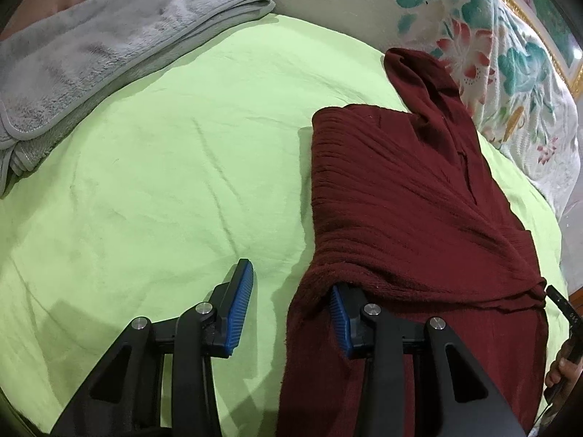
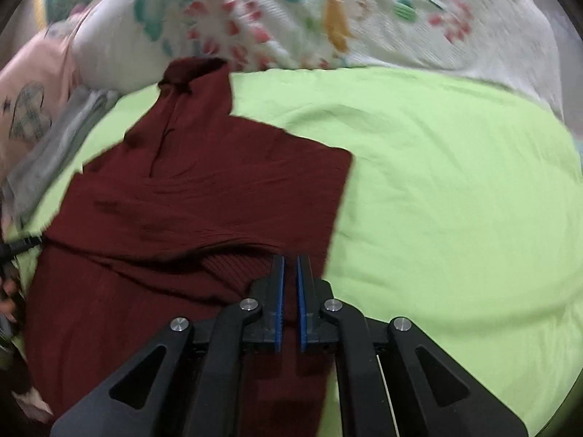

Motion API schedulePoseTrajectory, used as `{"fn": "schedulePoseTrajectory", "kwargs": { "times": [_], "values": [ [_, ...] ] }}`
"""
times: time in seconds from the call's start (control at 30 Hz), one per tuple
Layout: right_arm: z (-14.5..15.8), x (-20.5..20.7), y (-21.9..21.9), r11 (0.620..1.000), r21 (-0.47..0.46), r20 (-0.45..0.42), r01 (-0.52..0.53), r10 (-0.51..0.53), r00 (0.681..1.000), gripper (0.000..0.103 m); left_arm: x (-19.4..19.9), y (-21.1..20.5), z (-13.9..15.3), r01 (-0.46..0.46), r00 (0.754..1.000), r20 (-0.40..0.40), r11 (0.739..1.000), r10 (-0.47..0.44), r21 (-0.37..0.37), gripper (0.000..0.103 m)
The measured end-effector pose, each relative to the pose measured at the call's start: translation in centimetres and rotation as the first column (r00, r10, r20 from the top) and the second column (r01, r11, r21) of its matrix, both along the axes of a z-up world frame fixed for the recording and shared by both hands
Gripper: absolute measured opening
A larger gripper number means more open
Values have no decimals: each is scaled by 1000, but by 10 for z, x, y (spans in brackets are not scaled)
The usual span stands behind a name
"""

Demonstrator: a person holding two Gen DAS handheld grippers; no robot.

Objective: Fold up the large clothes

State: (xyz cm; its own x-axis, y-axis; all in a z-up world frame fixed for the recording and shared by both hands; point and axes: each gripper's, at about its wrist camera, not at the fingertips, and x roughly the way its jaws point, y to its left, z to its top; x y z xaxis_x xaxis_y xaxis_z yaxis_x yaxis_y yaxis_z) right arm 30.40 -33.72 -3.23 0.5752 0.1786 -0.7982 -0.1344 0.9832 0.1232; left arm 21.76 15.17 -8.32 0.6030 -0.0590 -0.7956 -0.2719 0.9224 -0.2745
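A dark red knit garment [image 1: 400,189] lies partly folded on a light green bedsheet [image 1: 153,182], its neck end toward the floral pillow. My left gripper [image 1: 291,291] is open; the left finger [image 1: 238,302] rests over the sheet and the right finger [image 1: 340,313] is tucked under the garment's left edge. In the right wrist view the same garment [image 2: 204,189] fills the left half. My right gripper [image 2: 290,266] is shut on the garment's near right edge, with red fabric between the blue pads [image 2: 278,291].
A folded grey fleece blanket [image 1: 91,58] lies at the far left of the bed. A white floral pillow [image 1: 492,58] sits behind the garment, also in the right wrist view [image 2: 328,18]. The green sheet [image 2: 455,200] extends to the right. A hand [image 1: 561,367] shows at the right edge.
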Motion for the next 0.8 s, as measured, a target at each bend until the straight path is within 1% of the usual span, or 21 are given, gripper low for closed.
{"fn": "schedulePoseTrajectory", "kwargs": {
  "times": [0.1, 0.17, 0.2, 0.27, 0.3, 0.33, 0.37, 0.43, 0.47, 0.53, 0.57, 0.6, 0.67, 0.7, 0.73, 0.77, 0.8],
  "values": [
    [12, -2, -17, 994, 93, 16, 57, -59, 998, 7, 0, 4, -2, -3, 1000, 5, 999, 3, -34, 42],
    [16, 3, -14, 991, 129, 17, 44, -46, 999, 7, -1, 7, -1, -11, 1000, 8, 998, 11, -54, 42],
    [18, 7, -10, 990, 140, 18, 32, -35, 999, 10, -1, 8, -1, -13, 1000, 8, 998, 14, -64, 42],
    [16, 18, 2, 989, 149, 0, -5, 5, 1000, 36, -1, 8, -1, -14, 1000, 7, 998, 14, -67, 42],
    [13, 22, 10, 991, 131, -18, -20, 22, 1000, 65, -2, 8, -1, -12, 1000, 7, 998, 12, -63, 42],
    [10, 25, 18, 994, 102, -35, -34, 38, 999, 76, -2, 7, 0, -9, 1000, 5, 998, 10, -58, 42],
    [6, 27, 25, 997, 60, -44, -58, 60, 997, 75, -2, 7, 0, -8, 1000, 4, 998, 8, -56, 42],
    [3, 27, 31, 997, 23, -61, -78, 79, 995, 75, -1, 7, 0, -5, 1000, 5, 998, 6, -60, 42],
    [1, 27, 29, 997, 43, -76, -70, 74, 994, 75, -1, 8, -1, -4, 1000, 7, 998, 4, -62, 42],
    [-2, 27, 19, 991, 128, -102, -47, 61, 993, 74, -2, 8, -1, -3, 1000, 10, 998, 3, -61, 42],
    [-2, 27, 15, 987, 154, -109, -36, 54, 993, 74, -2, 8, -1, -3, 1000, 10, 998, 4, -61, 42],
    [-2, 28, 13, 990, 140, -107, -30, 45, 993, 73, -2, 8, -1, -3, 1000, 10, 998, 4, -60, 42],
    [-4, 30, 16, 997, 74, -110, -32, 40, 993, 70, -2, 8, -2, -3, 1000, 10, 998, 3, -59, 42],
    [-8, 34, 19, 998, 47, -133, -38, 44, 990, 64, -2, 8, -2, -2, 1000, 9, 998, 2, -59, 42],
    [-11, 37, 20, 998, 39, -147, -43, 48, 988, 52, -2, 8, -2, -1, 1000, 9, 998, 1, -60, 42],
    [-15, 41, 22, 998, 31, -165, -54, 59, 985, 43, -2, 9, -2, -1, 1000, 9, 998, 2, -61, 42],
    [-19, 44, 26, 997, 19, -183, -79, 81, 980, 26, -2, 8, -2, -2, 1000, 9, 998, 2, -60, 42]
  ]
}}
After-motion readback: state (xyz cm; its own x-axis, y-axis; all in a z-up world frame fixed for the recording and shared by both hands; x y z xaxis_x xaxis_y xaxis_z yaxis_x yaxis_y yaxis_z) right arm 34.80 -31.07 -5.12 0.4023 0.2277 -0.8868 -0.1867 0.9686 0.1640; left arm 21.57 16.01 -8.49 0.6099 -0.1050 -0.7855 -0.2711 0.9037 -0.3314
